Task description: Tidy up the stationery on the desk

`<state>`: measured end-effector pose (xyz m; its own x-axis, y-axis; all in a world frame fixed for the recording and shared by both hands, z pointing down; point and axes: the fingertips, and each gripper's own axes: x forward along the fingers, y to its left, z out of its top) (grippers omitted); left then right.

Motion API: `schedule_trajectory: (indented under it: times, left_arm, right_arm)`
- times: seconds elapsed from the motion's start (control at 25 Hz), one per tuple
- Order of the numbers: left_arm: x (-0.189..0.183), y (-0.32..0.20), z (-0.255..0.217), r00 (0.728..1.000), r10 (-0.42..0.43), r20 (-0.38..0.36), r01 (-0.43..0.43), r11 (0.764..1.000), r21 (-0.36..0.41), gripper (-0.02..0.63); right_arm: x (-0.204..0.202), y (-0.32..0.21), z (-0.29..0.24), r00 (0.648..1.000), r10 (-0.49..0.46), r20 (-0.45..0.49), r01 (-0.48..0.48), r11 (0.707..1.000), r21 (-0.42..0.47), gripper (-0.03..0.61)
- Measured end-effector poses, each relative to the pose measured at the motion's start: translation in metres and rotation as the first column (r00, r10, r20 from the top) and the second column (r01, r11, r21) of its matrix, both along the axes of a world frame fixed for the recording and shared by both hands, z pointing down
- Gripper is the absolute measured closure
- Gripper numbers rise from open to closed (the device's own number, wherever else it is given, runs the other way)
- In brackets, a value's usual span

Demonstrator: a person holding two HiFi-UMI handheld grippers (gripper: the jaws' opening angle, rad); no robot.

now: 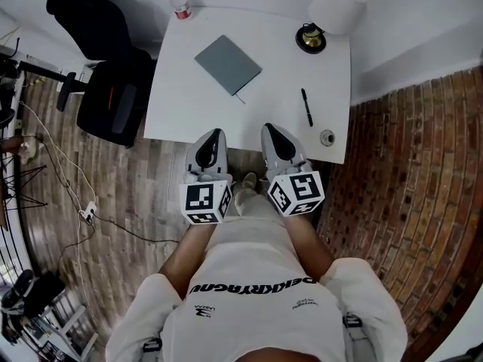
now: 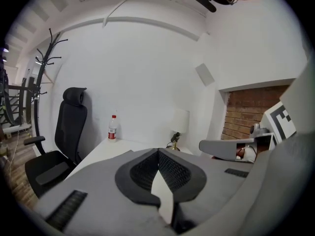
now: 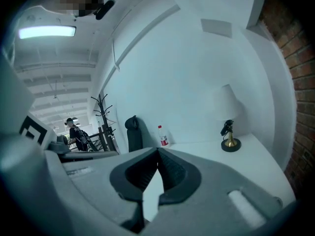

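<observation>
My left hand-held gripper (image 1: 217,133) and right hand-held gripper (image 1: 270,130) sit side by side at the centre of the head view, at the near edge of the white worktop (image 1: 185,108). Each has its 2 jaws closed tip to tip with nothing between them. The stationery lies apart from both: a grey notebook (image 1: 228,64) at upper centre, turned at an angle, and a black pen (image 1: 306,107) to its right. A small round object (image 1: 327,137) rests near the worktop's lower right corner. Along the far edge stand a lamp (image 1: 311,39) at upper right and a bottle (image 1: 179,1) at upper left. A black chair (image 1: 106,66) stands left of the worktop.
</observation>
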<state>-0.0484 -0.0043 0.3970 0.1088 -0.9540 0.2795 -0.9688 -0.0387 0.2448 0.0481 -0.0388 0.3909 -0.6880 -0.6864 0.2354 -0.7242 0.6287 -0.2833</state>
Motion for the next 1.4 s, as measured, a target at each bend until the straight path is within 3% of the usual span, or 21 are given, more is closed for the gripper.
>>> schedule_trajectory:
  times: [0.4,0.6,1.04,1.4]
  left_arm:
    - [-0.026,-0.066,0.038,0.995,0.064,-0.075,-0.069,0.996,-0.056,0.615]
    - [-0.044,-0.093,0.071,0.993,0.07,-0.092,-0.083,0.986,-0.147,0.615]
    - [-0.075,-0.143,0.132,0.983,-0.014,-0.184,-0.034,0.966,-0.258,0.613]
    - [-0.082,-0.175,0.171,0.952,-0.09,-0.292,-0.01,0.947,-0.322,0.532]
  right_arm:
    - [-0.044,-0.06,0.037,0.997,0.003,-0.083,-0.007,0.999,-0.05,0.581]
    - [-0.055,-0.09,0.06,0.994,0.025,-0.104,-0.035,0.995,-0.089,0.58]
    - [-0.072,-0.141,0.119,0.985,0.019,-0.173,-0.048,0.985,-0.163,0.574]
    - [-0.091,-0.194,0.163,0.972,-0.038,-0.23,-0.007,0.981,-0.191,0.516]
